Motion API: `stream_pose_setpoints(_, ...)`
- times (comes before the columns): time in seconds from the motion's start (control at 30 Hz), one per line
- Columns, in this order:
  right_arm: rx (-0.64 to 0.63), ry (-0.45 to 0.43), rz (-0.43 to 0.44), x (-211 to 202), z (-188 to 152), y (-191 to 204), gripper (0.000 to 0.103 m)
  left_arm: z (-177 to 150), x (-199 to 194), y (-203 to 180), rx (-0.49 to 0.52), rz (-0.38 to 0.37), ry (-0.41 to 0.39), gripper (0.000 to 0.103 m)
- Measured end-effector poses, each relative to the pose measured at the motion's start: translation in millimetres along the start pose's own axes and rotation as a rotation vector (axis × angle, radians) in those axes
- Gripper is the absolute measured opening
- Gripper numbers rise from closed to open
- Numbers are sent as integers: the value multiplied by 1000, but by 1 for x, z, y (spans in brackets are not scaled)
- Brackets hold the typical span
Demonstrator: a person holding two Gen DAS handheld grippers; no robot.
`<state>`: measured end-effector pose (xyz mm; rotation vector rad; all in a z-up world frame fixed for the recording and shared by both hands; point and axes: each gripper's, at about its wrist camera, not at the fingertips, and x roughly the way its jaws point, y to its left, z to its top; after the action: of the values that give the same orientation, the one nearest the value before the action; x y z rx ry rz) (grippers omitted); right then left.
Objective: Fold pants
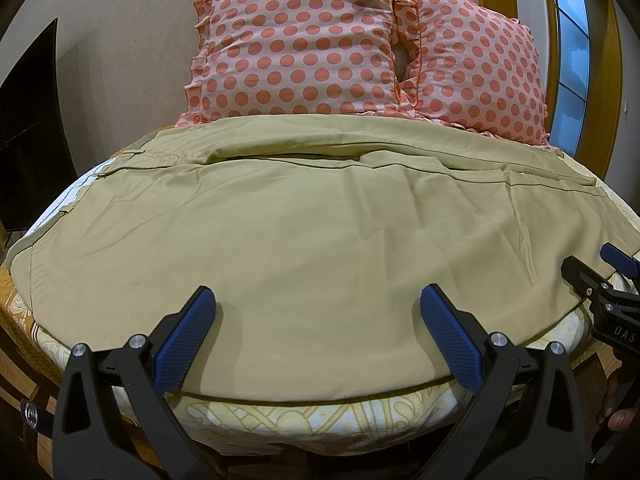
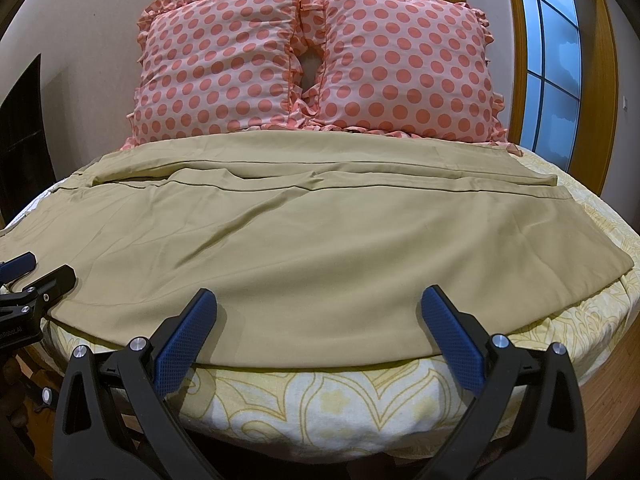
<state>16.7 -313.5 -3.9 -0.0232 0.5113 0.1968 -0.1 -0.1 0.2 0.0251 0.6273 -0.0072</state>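
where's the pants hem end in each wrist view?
Left wrist: pants hems at far right, by the right gripper.
Right wrist: hems right of centre; left gripper at left edge.
Shared landmark: gap between the pillows.

Warm dim indoor light, bluish daylight from window (image 2: 550, 60) at two o'clock, soft shadows, heavy fisheye bending, dark vignetted corners

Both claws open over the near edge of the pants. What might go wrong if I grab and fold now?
1. The near hem of the pants lies right on the bedsheet; either claw, left or right, might pinch sheet too.
2. The two legs overlap unevenly, so a grab may lift only the top layer.
3. The pillows touch the far edge, leaving little room.
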Motion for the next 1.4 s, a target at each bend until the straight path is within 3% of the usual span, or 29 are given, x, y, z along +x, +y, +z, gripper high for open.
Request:
stream_pose_setpoints(0.43, -3, -13, 5, -2, -1, 2, 102, 0, 0, 0, 1, 0, -1, 101)
stream_pose_setpoints(0.63, -41, 30, 71, 1, 9, -8, 102, 2, -5, -2, 10, -11, 12, 101)
stream_pose_setpoints(0.73, -49, 94, 80, 6, 28, -24, 102, 1, -4, 2, 25, -32, 26, 101)
stream_pose_setpoints(0.87, 13, 49, -7, 12, 75, -67, 102, 9, -3, 9, 23, -20, 46, 101)
stream_pose_setpoints(1.0, 200, 89, -110, 66, 144, -138, 102, 29, -7, 23, -14, 7, 6, 101)
stream_pose_setpoints(1.13, 366, 197, -236, 159, 199, -197, 102, 50, -7, 32, -53, 43, -27, 101)
stream_pose_setpoints(1.2, 417, 248, -316, 204, 216, -218, 97, 59, -5, 37, -75, 52, -30, 101)
stream_pose_setpoints(1.27, 455, 293, -392, 243, 229, -234, 85, 66, -1, 42, -98, 55, -27, 101)
stream_pose_setpoints(1.4, 546, 379, -533, 305, 236, -268, 84, 77, 10, 49, -114, 80, -23, 101)
